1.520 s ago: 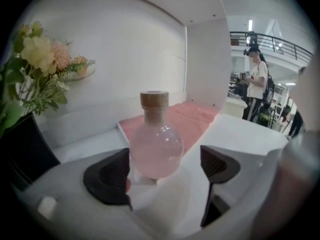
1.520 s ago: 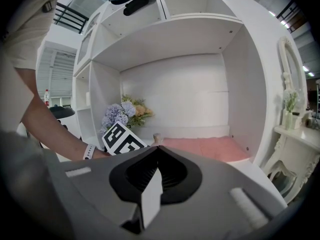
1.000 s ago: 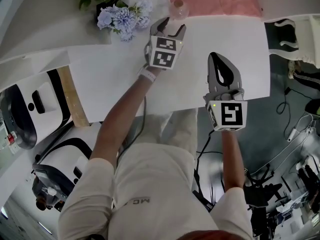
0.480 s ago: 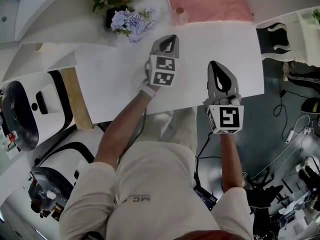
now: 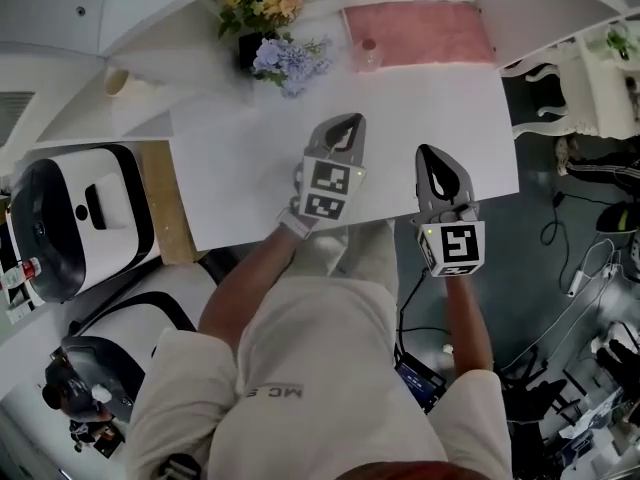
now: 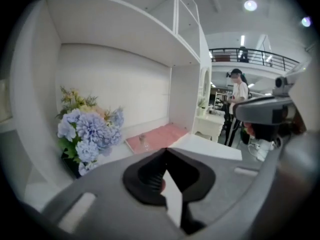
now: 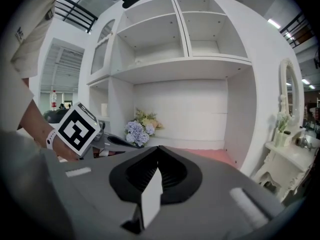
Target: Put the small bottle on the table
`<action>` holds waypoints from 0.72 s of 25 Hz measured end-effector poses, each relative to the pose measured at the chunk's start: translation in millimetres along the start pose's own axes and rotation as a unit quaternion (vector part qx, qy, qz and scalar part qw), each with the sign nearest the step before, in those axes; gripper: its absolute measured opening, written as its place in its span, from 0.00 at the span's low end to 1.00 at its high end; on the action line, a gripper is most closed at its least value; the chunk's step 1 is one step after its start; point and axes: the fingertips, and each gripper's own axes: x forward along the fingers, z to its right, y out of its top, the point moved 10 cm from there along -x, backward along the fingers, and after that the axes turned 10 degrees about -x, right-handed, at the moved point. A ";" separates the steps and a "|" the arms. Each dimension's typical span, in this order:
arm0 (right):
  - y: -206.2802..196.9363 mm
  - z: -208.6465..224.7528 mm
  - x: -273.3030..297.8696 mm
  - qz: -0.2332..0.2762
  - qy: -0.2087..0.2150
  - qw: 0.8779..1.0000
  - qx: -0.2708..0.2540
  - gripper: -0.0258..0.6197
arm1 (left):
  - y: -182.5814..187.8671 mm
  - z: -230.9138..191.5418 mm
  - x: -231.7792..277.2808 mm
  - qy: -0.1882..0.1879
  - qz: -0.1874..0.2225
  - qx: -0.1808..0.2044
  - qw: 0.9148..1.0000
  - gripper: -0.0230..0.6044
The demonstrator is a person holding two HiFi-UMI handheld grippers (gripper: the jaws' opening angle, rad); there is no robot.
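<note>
In left gripper view: bottle [image 6: 143,142], bystander [image 6: 239,96]

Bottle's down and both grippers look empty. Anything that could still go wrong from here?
The small bottle stands upright on the pink cloth, near its corner. That is soft footing, so a knock to the table could tip it. The blue flowers sit close beside it, and any reach back with the left gripper might brush them.

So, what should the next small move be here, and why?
Probably lower both tongs to rest: the small bottle stands upright on the pink mat at the back, and the left tongs and right tongs are shut, empty, apart from it.
</note>
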 end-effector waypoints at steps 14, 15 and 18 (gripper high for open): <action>32.1 -26.8 -57.9 -0.003 -0.008 1.000 -0.001 0.03 | 24.3 20.8 -106.8 -0.011 0.045 -0.012 0.999 0.04; 35.6 -28.5 -61.7 -0.001 -0.009 1.000 -0.004 0.03 | 25.6 21.9 -113.5 -0.012 0.045 -0.015 0.999 0.04; 45.3 -34.7 -71.8 0.009 -0.013 1.000 -0.009 0.03 | 25.9 23.5 -132.3 -0.016 0.046 -0.019 0.999 0.04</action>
